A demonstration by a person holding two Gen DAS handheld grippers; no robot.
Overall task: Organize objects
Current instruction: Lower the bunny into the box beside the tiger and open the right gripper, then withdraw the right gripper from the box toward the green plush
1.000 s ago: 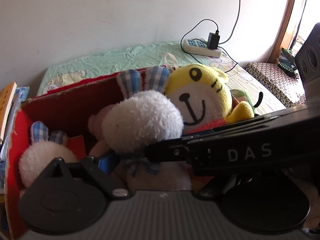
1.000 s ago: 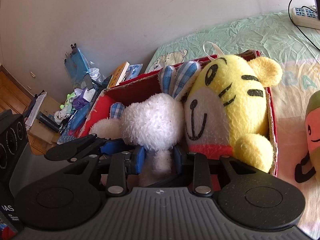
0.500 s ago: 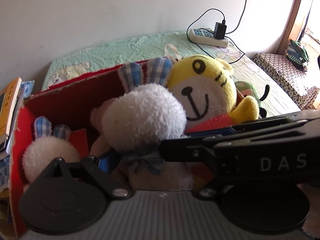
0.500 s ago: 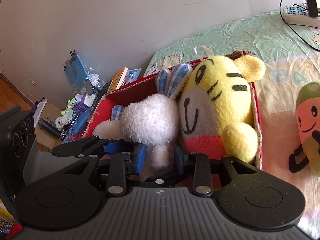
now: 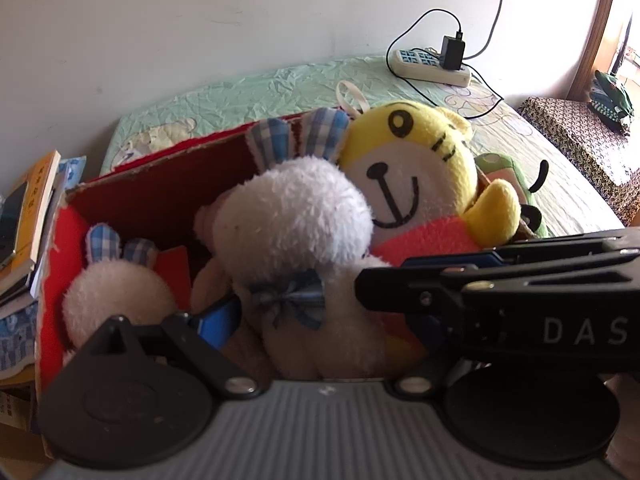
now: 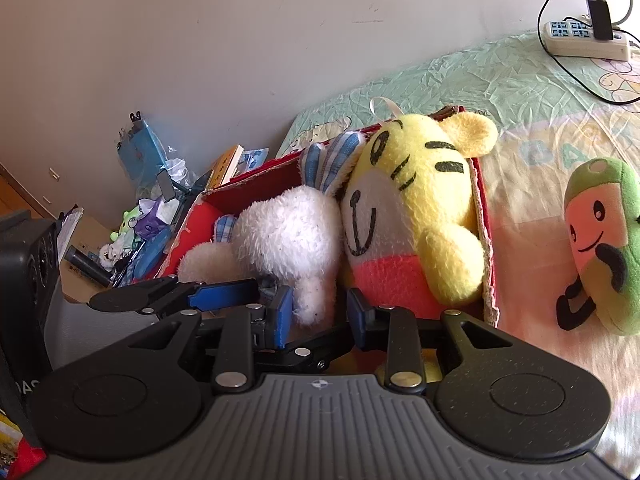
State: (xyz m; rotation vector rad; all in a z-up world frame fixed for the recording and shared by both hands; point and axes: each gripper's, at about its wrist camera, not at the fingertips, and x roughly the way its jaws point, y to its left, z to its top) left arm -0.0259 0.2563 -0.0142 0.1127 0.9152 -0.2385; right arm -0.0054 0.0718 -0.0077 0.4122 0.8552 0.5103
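The large white plush rabbit (image 5: 296, 216) sat in the middle of the red cardboard box (image 5: 152, 196), its blue-checked ears up against the far wall and a checked bow at its neck. Pressed against its right side was the yellow tiger plush (image 5: 416, 184), which filled the right end of the box with its orange front toward the near side. A smaller white rabbit (image 5: 116, 292) with checked ears lay low in the left end, well below the big one's head. The right hand-held gripper (image 6: 318, 314) reached in from the near side with its blue pads a narrow way apart on either side of the large rabbit's dangling limb; its jaws had just been closing a little, and whether the pads actually pressed on the plush could not be told. The left hand-held gripper (image 5: 320, 316) stood with its jaws wide apart around the rabbit's body, one blue pad near the rabbit's left flank, the other hidden behind the right tool's black body. The box rested on a bed (image 6: 480, 80) covered with a pale green printed sheet. A green and orange plush (image 6: 600, 240) lay on the sheet right of the box, and a power strip (image 5: 432, 66) with a charger sat far back by the wall. Books (image 5: 28, 216) were stacked left of the box.
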